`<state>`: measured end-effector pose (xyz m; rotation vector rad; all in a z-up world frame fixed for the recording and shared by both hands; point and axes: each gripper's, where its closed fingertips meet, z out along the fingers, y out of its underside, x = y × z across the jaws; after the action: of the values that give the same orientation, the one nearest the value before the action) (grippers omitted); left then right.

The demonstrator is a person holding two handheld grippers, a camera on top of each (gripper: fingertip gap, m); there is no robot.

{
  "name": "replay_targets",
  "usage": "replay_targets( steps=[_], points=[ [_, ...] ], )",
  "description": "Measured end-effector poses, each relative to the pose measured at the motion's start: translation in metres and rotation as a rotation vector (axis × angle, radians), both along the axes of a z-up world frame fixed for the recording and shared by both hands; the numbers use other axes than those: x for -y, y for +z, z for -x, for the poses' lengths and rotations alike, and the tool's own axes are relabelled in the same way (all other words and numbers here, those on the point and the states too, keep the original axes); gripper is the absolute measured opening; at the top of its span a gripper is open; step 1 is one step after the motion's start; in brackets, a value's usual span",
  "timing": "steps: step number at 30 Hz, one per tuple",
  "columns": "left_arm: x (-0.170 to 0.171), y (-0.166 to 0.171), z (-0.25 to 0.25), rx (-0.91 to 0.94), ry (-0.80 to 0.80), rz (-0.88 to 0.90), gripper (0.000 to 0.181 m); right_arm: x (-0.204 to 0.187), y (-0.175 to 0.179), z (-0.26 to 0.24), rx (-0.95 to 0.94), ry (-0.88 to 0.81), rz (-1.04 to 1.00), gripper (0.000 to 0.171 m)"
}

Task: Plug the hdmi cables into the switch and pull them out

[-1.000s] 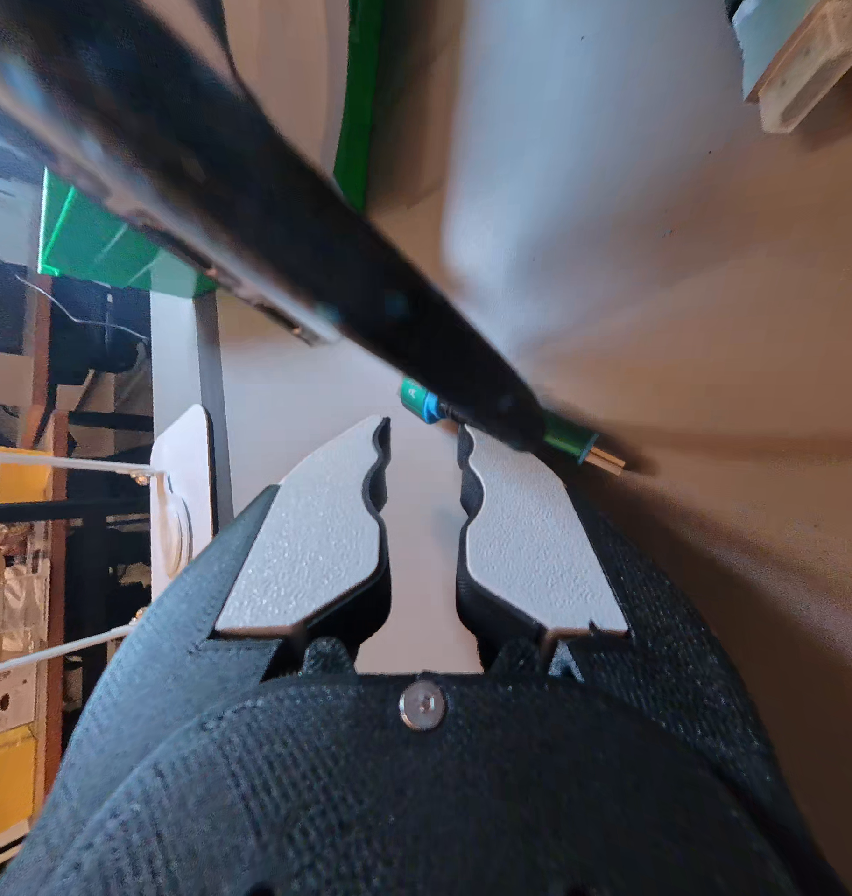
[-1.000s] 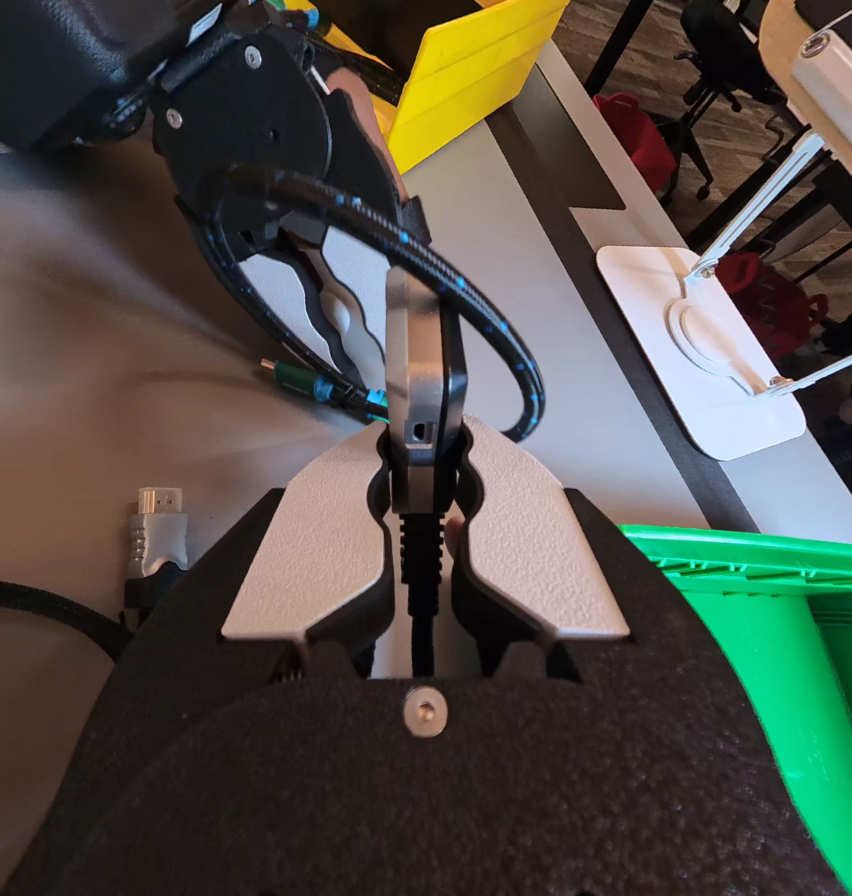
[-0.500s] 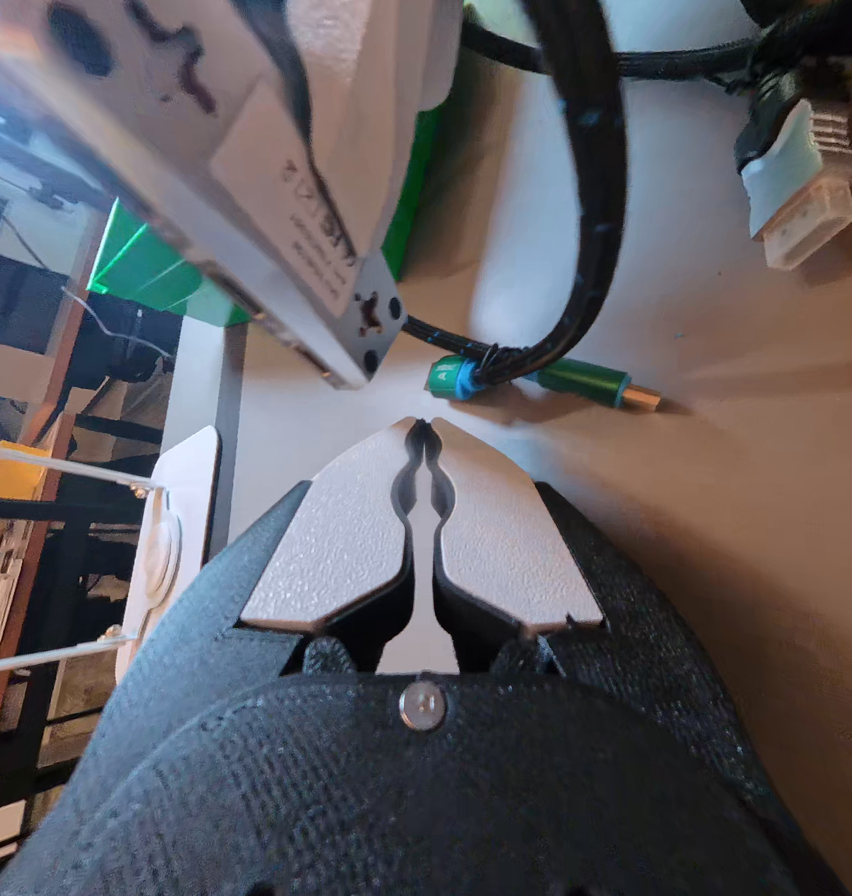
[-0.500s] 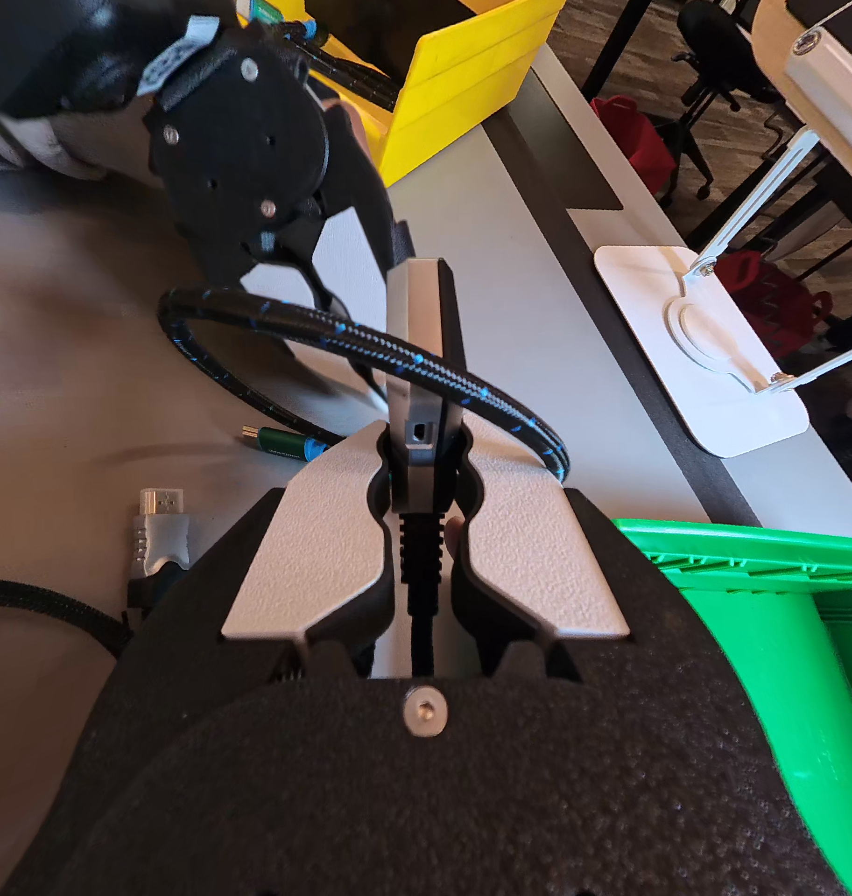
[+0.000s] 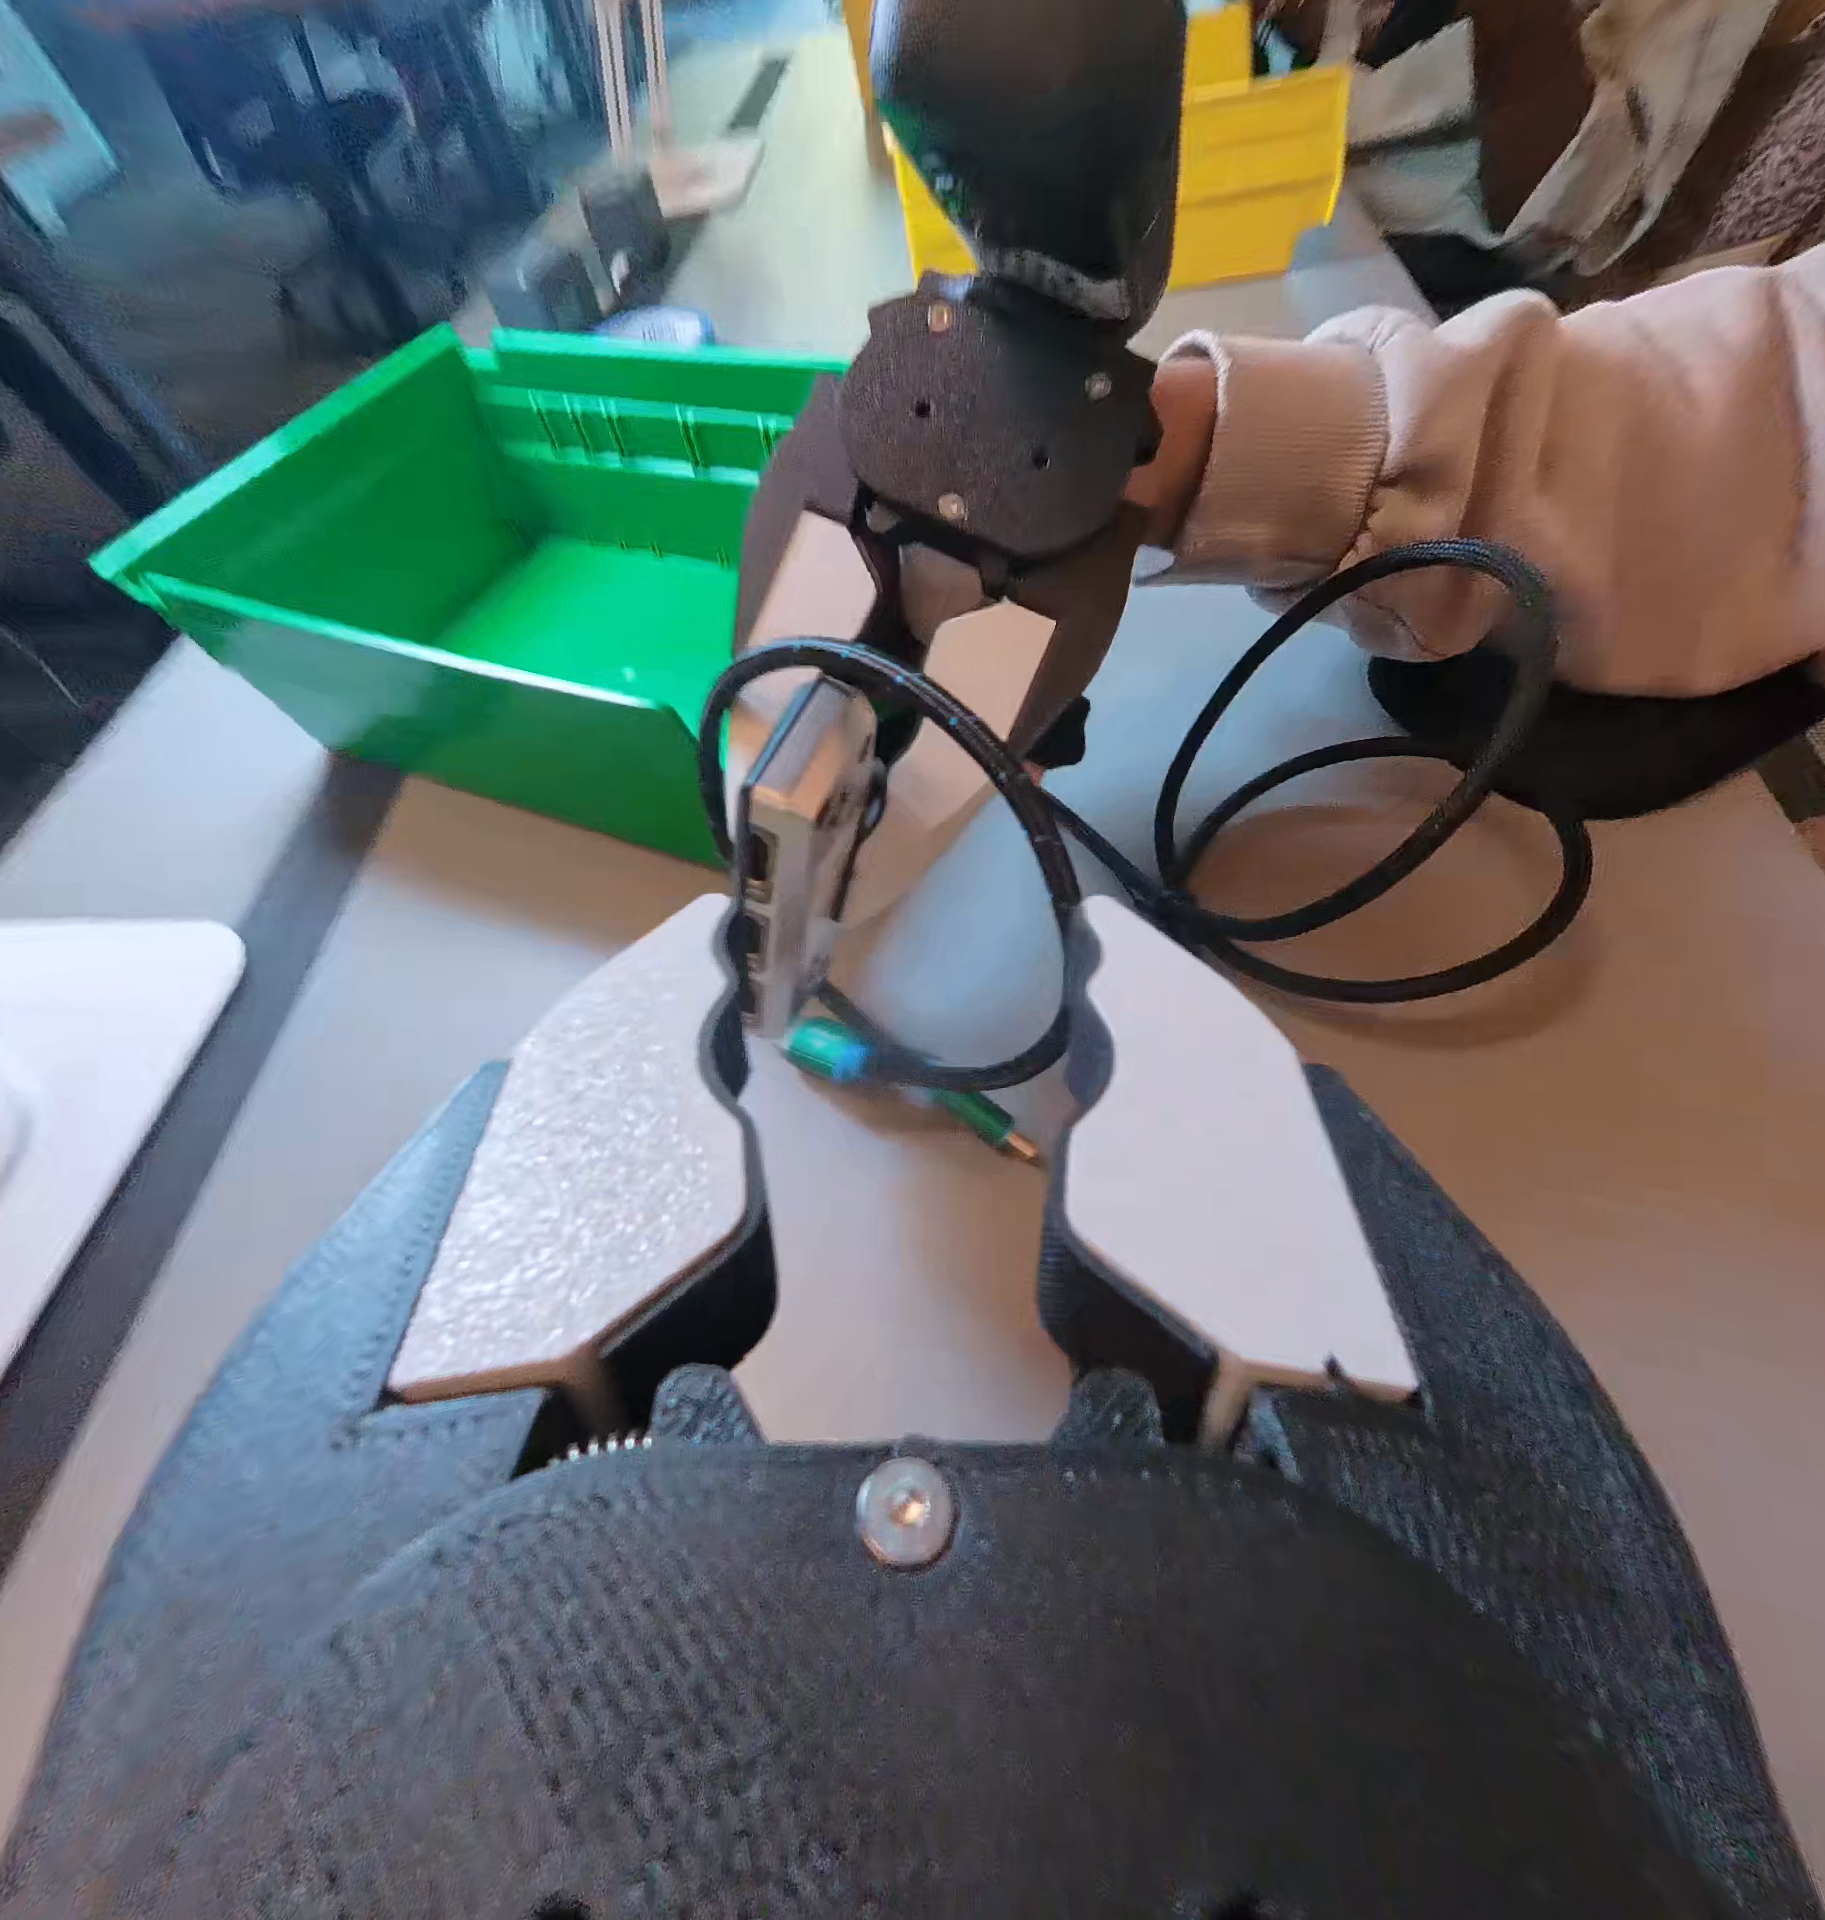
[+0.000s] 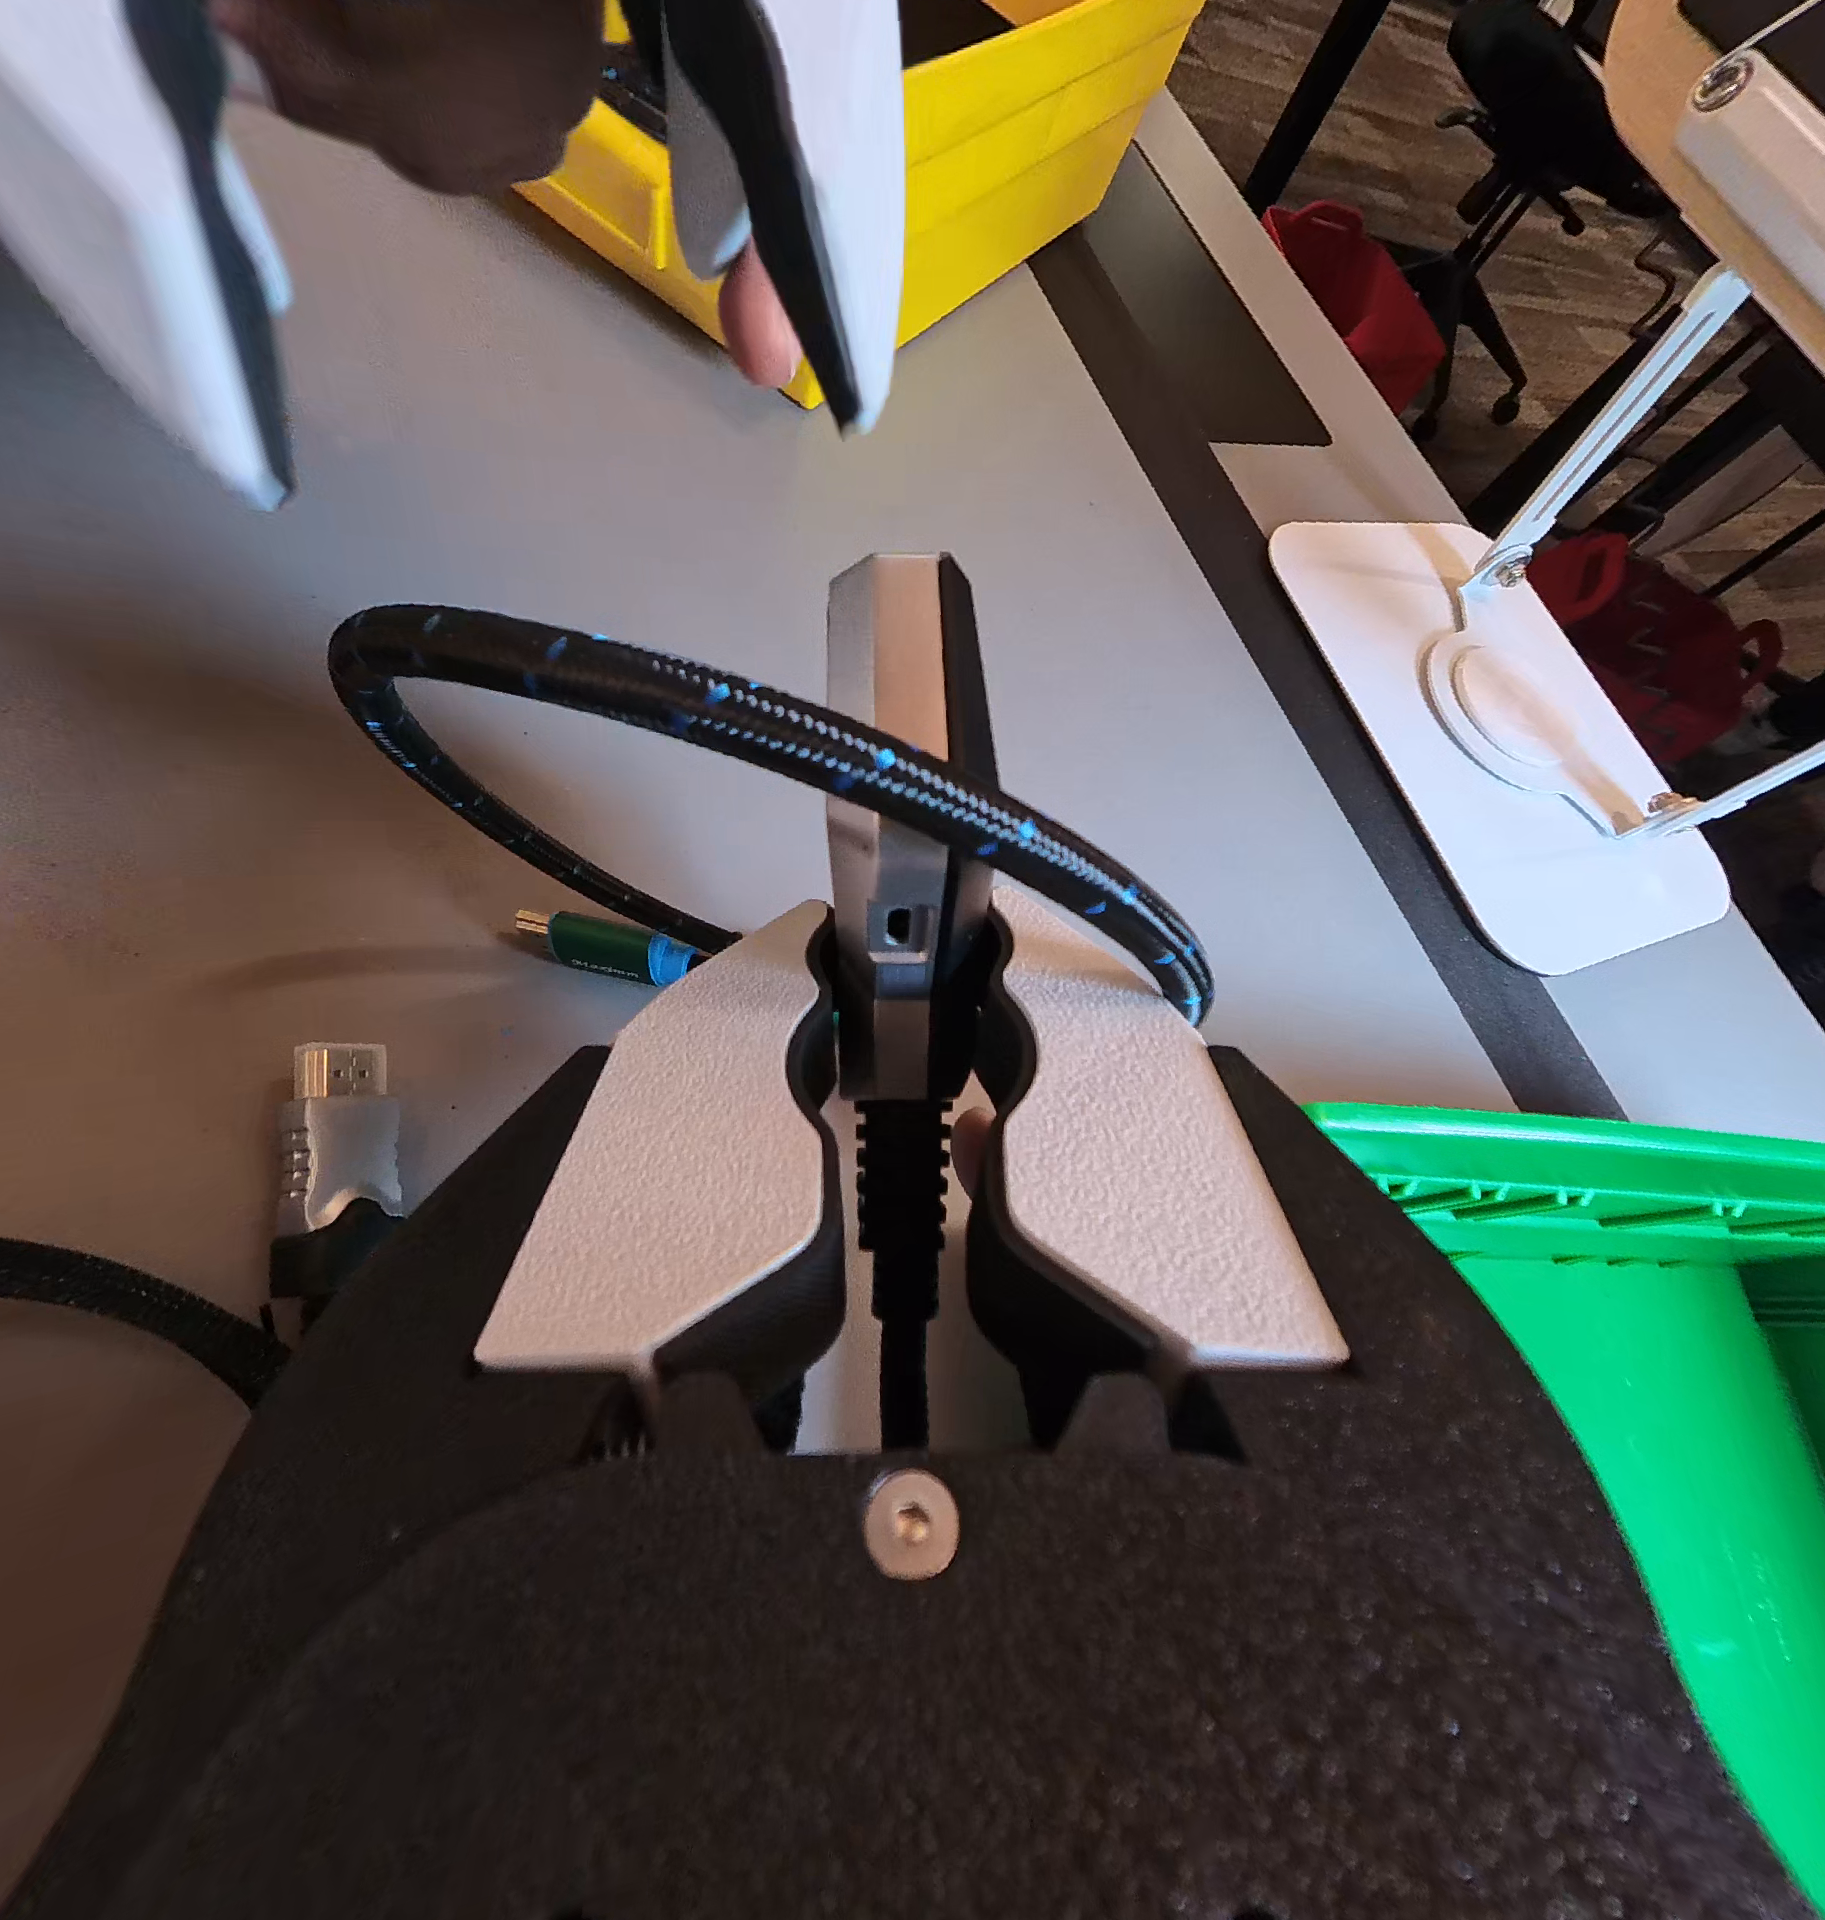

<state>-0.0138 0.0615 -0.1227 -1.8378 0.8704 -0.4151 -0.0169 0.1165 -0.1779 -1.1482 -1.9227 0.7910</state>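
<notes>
While clamped between the right gripper's (image 6: 910,997) fingers, switch (image 6: 903,748) stands on edge above the table (image 6: 534,540) — ports facing the left gripper (image 5: 903,997). Left gripper spread wide and empty, hovering just short of the switch. Green-tipped cable plug (image 6: 604,954) lying flat on the table beside the switch, its black braided cable (image 6: 762,748) looping over it. Silver plug (image 6: 339,1127) resting near the right gripper; green bin (image 5: 451,613) off to the side.

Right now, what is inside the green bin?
The green bin shows only bare floor and ribbed walls in the left wrist view. Its near wall hides the front strip; the right gripper hides one corner.
</notes>
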Motion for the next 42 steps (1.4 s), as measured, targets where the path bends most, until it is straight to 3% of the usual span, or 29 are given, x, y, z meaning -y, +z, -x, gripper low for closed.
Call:
replay_targets(
  steps=[3,8,21,26,31,42],
  points=[
    [-0.001,-0.029,-0.015,-0.137,0.042,0.13,0.072,-0.001,-0.001,0.0,0.005,-0.005,-0.002,0.023],
    [-0.007,-0.05,-0.007,-0.311,0.075,0.109,0.007,-0.005,-0.001,-0.003,0.013,-0.013,0.006,0.022],
    [-0.022,-0.034,0.076,-0.134,0.206,-0.059,0.007,-0.003,-0.001,-0.008,0.01,0.026,0.03,0.023],
    [-0.03,-0.04,0.094,-0.211,0.293,-0.082,0.016,-0.003,-0.004,-0.008,0.024,0.023,0.021,0.023],
    [-0.034,-0.037,0.097,-0.226,0.322,-0.12,0.006,-0.004,-0.004,-0.007,0.022,0.017,0.019,0.023],
    [-0.021,0.02,0.098,-0.07,0.323,-0.229,0.005,-0.009,-0.005,-0.008,0.022,0.001,0.022,0.023]
  ],
)
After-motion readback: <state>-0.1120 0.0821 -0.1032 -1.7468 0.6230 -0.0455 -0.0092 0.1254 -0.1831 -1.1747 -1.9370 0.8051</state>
